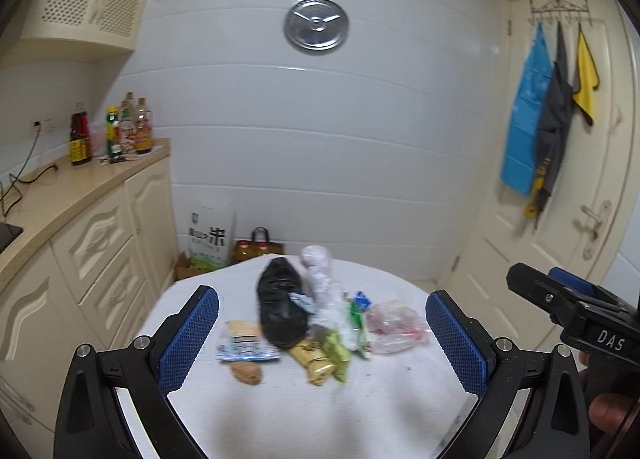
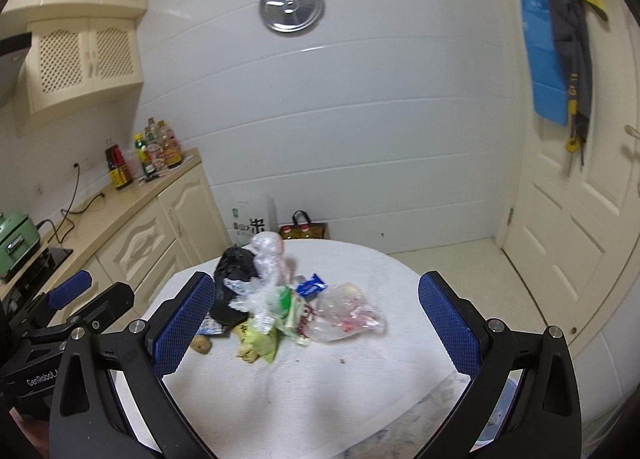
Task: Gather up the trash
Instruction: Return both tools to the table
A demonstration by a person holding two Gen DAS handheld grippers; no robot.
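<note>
A pile of trash lies on a round table with a white cloth (image 1: pixel 320 411) (image 2: pixel 320 399). It holds a black plastic bag (image 1: pixel 282 307) (image 2: pixel 232 271), a clear crumpled bag (image 1: pixel 320 279) (image 2: pixel 268 259), a clear bag with red bits (image 1: pixel 396 325) (image 2: pixel 344 313), green and yellow wrappers (image 1: pixel 320 359) (image 2: pixel 264 343), a blue-white packet (image 1: pixel 244 347) and a brown lump (image 1: pixel 248 373) (image 2: pixel 202 345). My left gripper (image 1: pixel 322 343) is open and empty, short of the pile. My right gripper (image 2: pixel 316 333) is open and empty, also short of the pile.
A cream counter with cabinets (image 1: pixel 80 219) runs along the left, with sauce bottles (image 1: pixel 120 131) at its far end. A rice sack (image 1: pixel 210 239) and a tote bag (image 1: pixel 260 247) stand on the floor behind the table. A door (image 1: pixel 560 199) with hung cloths is right.
</note>
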